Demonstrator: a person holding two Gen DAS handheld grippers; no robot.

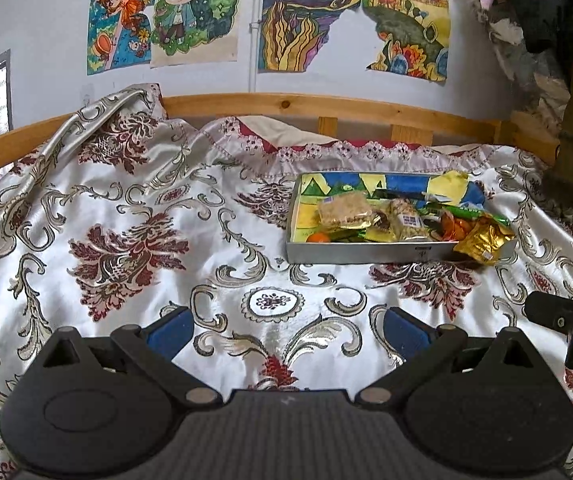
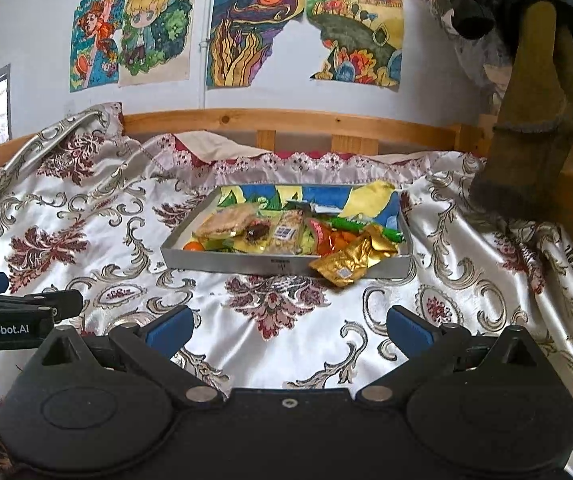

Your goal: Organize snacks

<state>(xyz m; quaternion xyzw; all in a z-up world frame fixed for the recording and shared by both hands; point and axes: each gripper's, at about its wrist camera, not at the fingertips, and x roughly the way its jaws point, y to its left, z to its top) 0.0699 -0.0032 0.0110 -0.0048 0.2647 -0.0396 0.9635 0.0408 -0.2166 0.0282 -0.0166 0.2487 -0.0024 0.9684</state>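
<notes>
Tongs, left (image 1: pixel 286 330) and right (image 2: pixel 286 330), both spread wide, empty, hovering over bed. Snacks sit in tray (image 2: pixel 222 264) ahead, well apart. Gold packet (image 2: pixel 352 258) hangs over near rim. Looks nearly done; that packet needs tucking in.

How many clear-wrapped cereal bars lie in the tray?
2. One cereal bar lies at the left of the tray; the other cereal bar lies beside it, near the middle. More may be hidden under other snacks.

Wooden bed rail (image 1: pixel 286 105), drawings (image 1: pixel 196 12) on white wall (image 1: pixel 46 20).
</notes>
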